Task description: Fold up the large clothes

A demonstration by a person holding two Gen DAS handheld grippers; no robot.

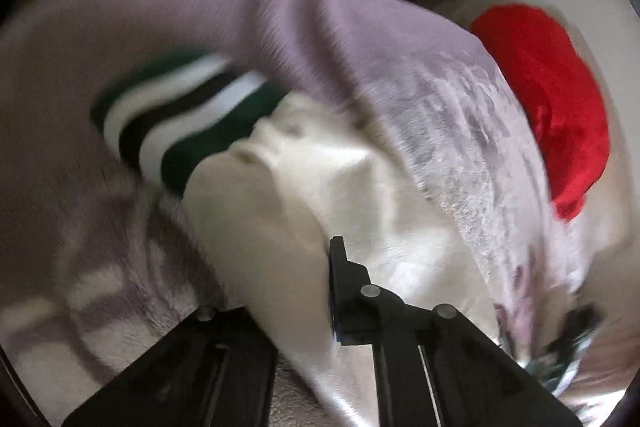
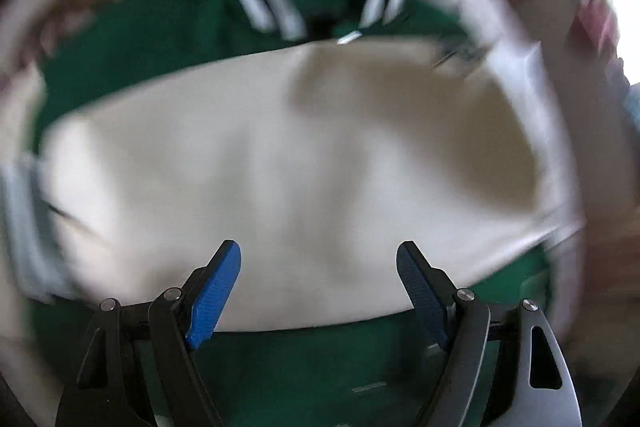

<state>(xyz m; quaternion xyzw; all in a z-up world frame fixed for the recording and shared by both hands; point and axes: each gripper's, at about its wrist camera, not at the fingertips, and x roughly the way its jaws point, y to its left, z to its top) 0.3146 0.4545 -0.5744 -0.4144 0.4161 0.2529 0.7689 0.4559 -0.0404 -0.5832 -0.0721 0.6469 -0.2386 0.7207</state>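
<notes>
Blue-padded right tool (image 2: 319,279), jaws wide and empty, hovers over the jacket's cream sleeve (image 2: 280,163) laid across its green body (image 2: 152,39) for folding, while the left tool (image 1: 304,307) pinches that sleeve over the blanket (image 1: 320,27).

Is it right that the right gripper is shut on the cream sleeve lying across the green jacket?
Not quite. The right wrist view shows the right gripper open, its blue fingers spread apart over the cream sleeve and pinching nothing. The sleeve does lie across the green jacket.
</notes>
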